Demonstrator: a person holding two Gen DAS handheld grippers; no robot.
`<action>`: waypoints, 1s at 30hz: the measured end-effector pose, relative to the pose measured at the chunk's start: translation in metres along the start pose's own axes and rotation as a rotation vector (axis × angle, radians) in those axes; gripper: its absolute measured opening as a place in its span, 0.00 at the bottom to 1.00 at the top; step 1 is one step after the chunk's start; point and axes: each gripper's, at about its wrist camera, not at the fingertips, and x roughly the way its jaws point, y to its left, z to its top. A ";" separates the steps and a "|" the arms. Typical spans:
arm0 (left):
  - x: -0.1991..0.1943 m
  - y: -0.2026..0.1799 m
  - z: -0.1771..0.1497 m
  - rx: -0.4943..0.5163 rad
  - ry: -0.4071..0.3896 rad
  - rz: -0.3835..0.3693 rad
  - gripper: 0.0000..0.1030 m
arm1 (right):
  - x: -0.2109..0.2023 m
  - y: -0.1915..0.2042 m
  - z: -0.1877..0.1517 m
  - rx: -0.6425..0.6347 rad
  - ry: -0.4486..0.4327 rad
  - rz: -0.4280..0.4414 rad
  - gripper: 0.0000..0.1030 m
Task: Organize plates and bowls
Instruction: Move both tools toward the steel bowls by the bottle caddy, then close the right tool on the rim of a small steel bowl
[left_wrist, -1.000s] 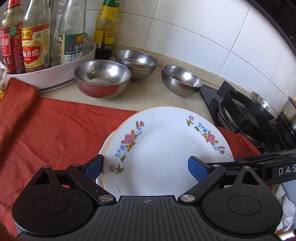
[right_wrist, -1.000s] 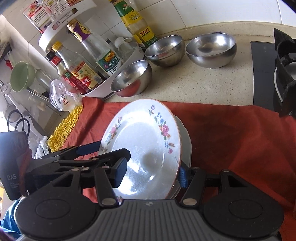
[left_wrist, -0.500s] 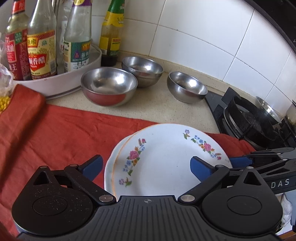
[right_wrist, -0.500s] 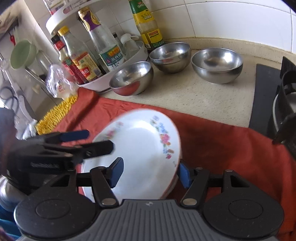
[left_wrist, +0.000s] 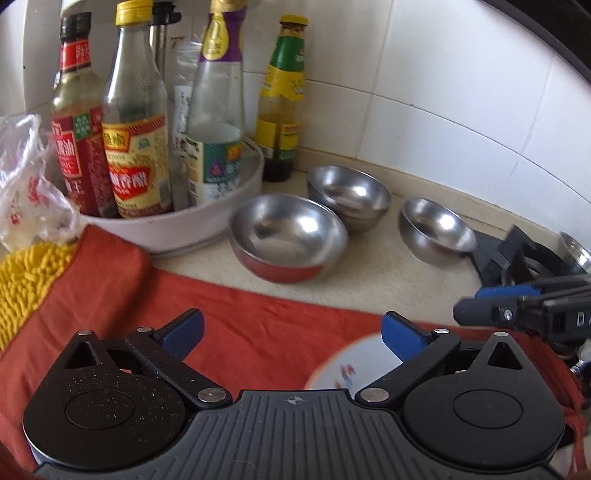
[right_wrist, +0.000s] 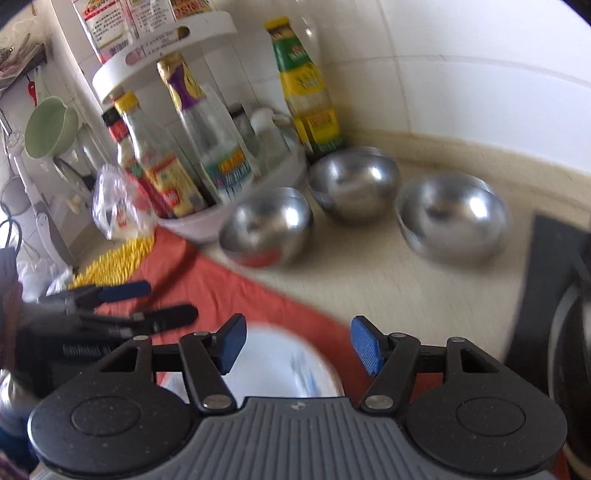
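Note:
White floral plates lie stacked on the red cloth, mostly hidden under both grippers; they also show in the right wrist view. Three steel bowls stand on the counter behind: one near the rack, one at the back, one on the right. In the right wrist view they are the left bowl, middle bowl and right bowl. My left gripper is open and empty above the cloth. My right gripper is open and empty above the plates.
A white round rack of sauce bottles stands at the back left. A gas stove is at the right. A yellow mat and a plastic bag lie left. The right gripper shows in the left view.
Both grippers have pulled back and up from the plates, which now sit low in view. The tilted top plate has been let down onto the stack. Both grippers are empty.

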 end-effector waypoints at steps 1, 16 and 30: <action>0.005 0.004 0.006 -0.005 0.001 0.018 1.00 | 0.010 0.005 0.009 0.013 0.008 -0.019 0.59; 0.072 0.040 0.047 -0.044 0.057 0.072 0.99 | 0.121 -0.005 0.063 0.189 0.201 0.020 0.38; 0.093 0.036 0.048 -0.050 0.093 0.040 0.96 | 0.124 -0.013 0.061 0.210 0.236 0.081 0.18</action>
